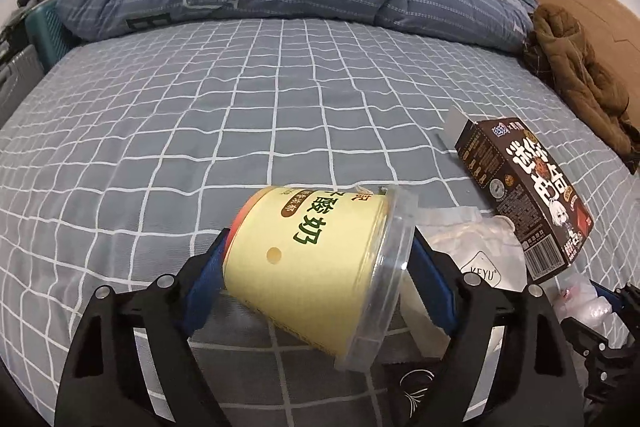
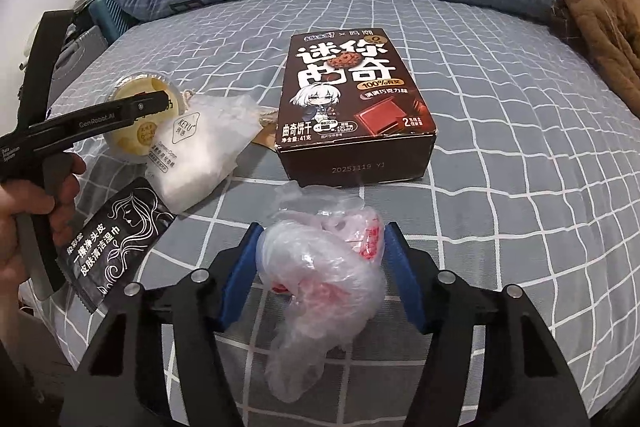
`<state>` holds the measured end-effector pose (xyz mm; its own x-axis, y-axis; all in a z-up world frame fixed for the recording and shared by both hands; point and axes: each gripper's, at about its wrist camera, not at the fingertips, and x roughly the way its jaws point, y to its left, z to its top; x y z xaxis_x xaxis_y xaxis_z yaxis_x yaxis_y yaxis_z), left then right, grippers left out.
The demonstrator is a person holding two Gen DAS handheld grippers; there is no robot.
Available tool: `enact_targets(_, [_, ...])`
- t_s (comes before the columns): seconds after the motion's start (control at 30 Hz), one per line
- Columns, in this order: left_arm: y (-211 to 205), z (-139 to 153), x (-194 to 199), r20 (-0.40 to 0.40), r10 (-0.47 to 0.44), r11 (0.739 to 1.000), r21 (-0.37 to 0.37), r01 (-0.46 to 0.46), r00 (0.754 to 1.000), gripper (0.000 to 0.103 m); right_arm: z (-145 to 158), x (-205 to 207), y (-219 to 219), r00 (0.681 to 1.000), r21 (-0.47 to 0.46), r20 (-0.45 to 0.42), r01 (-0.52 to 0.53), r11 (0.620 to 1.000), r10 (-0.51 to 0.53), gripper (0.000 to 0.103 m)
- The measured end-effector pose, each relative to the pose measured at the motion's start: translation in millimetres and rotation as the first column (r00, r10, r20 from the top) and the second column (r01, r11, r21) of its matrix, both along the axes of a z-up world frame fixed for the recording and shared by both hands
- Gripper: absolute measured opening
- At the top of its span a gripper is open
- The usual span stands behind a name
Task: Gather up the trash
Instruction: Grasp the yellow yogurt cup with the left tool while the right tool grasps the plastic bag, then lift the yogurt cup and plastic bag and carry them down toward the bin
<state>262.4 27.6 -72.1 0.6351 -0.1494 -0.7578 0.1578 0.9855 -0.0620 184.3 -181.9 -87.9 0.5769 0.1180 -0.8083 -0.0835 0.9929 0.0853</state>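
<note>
On the bed (image 1: 280, 99), the left gripper (image 1: 316, 263) fingers clasp a tipped yogurt cup (image 1: 316, 259); the right gripper (image 2: 322, 275) fingers pinch a crumpled plastic bag (image 2: 324, 279). Pickup stage; lifting likely follows.

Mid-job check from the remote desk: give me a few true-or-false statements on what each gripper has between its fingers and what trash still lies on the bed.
1. The left gripper has the yellow yogurt cup with a clear plastic lid between its blue fingers. True.
2. The yogurt cup stands upright on the grey checked bedsheet. False: it lies tilted on its side, lid toward the right finger.
3. The right gripper straddles a crumpled clear plastic bag with red print. True.
4. The dark brown cookie box is held by the right gripper. False: it lies flat on the sheet beyond the bag.
5. A black wet-wipe sachet with a white line drawing lies near the bed's edge. True.
</note>
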Motion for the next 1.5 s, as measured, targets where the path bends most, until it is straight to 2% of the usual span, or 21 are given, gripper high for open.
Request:
enact_targets(0.33, [1,7,-6,0.017,0.025,1.000,0.015,-0.025,1.000,0.079,6,-2,-1,1.000,0.013,0.024,0.005,1.000,-0.005,0.053])
enact_targets(0.87, [10,46,-45,0.081,0.122,0.992,-0.001,-0.123,0.989,0.078,28,-12,-5,0.995,0.017,0.096,0.013,1.000,-0.014,0.053])
enact_targets(1.5, [-20,63,-106,0.104,0.113,0.993,0.008,-0.115,0.988,0.078,70,-49,-6,0.980,0.018,0.199,-0.002,1.000,-0.002,0.053])
